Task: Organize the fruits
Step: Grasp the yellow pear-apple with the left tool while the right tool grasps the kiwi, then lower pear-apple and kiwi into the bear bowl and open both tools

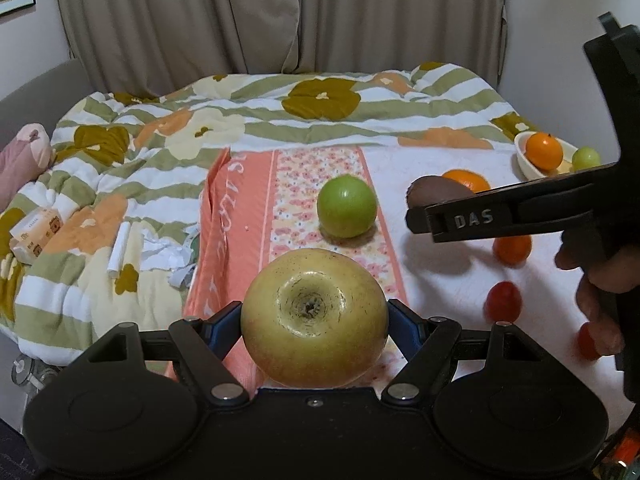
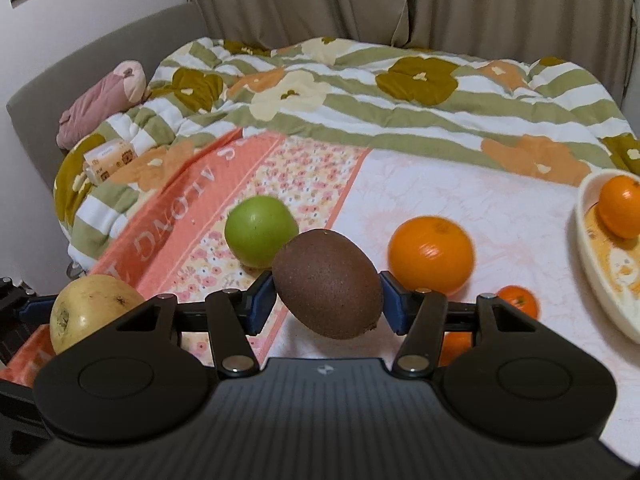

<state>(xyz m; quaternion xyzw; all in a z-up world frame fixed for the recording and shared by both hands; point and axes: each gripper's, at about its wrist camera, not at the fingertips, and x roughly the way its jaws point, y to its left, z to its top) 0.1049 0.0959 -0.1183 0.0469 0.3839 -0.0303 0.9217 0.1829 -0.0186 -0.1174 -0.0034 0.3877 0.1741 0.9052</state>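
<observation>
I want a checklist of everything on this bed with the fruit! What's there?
Surface: bed sheet, pink-white.
Job's things: yellow apple, kiwi, green apple, big orange, loose small oranges and red fruits; dish holds an orange.
Clutter: tissue pack, crumpled paper.
Grippers: left gripper grips yellow apple; right gripper grips kiwi.
Cables: nothing seen.
Surroundings: quilt, curtains.
</observation>
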